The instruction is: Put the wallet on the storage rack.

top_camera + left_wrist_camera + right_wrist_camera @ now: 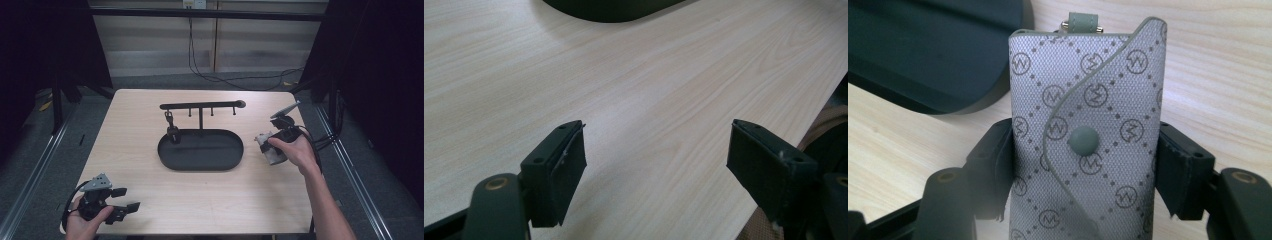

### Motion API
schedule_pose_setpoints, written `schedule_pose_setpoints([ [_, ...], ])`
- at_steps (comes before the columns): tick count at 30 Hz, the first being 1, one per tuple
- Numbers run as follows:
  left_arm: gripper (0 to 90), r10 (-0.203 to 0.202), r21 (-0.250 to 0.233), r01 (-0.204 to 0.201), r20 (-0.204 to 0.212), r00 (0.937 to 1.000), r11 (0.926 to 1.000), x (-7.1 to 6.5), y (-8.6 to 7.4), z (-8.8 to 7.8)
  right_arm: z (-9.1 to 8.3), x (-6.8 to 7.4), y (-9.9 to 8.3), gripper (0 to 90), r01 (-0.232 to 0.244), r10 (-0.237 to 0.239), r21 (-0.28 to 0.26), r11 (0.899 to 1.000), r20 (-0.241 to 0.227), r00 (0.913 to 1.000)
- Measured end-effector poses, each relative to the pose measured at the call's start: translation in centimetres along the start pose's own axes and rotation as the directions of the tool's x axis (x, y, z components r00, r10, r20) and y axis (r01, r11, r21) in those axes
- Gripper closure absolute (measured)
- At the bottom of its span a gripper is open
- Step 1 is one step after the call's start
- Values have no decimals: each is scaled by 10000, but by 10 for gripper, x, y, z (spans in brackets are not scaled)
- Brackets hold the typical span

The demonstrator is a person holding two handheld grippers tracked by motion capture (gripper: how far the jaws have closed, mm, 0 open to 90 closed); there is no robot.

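Note:
A grey patterned key pouch point(1088, 130) with a green snap button and a small loop at its top sits between the jaws of my right gripper point(1083, 165), which is shut on it. In the high view the right gripper point(267, 146) holds the key pouch point(274, 156) above the table, just right of the black oval tray point(200, 155). A black rack point(201, 106) with several hooks rises from the tray; a dark key holder point(171, 127) hangs from its left hook. My left gripper point(126, 199) rests open at the near left edge, its jaws point(656, 165) wide apart over bare wood.
The light wooden table point(200, 200) has open room across its near half. The black tray's rim point(614, 10) lies ahead of the left gripper. Cables run over the floor behind the table, and metal rails flank both sides.

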State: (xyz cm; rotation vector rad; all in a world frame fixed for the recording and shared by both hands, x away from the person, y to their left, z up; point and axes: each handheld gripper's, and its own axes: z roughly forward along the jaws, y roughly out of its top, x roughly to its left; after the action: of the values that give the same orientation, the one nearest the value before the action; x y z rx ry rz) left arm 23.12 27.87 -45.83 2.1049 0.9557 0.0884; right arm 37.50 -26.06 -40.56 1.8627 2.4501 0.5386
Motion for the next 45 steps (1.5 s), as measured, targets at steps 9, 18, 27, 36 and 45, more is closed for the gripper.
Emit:
schedule_pose_setpoints([
  [9, 232, 3, 8, -3, 6, 10000, 10000, -1, 0, 1, -2, 3, 2, 330, -182, 180, -377, 9991, -55, 9998],
  [18, 232, 78, 150, -79, 54, 10000, 9999, -1, 0, 3, -4, 7, 5, 331, -365, 330, -701, 9969, -516, 9981],
  [27, 232, 75, 151, -75, 39, 10000, 9999, -2, 0, 4, -9, 15, 9, 331, -470, 386, -905, 9948, -925, 9950],
  [36, 232, 59, 155, -60, 72, 10000, 9999, -1, 0, 3, -8, 28, 14, 332, -294, 140, -1376, 9901, -1115, 9937],
  [45, 232, 84, 182, -85, 50, 10000, 9998, -2, 0, 3, -8, 36, 19, 332, -369, 109, -1724, 9843, -1494, 9887],
])
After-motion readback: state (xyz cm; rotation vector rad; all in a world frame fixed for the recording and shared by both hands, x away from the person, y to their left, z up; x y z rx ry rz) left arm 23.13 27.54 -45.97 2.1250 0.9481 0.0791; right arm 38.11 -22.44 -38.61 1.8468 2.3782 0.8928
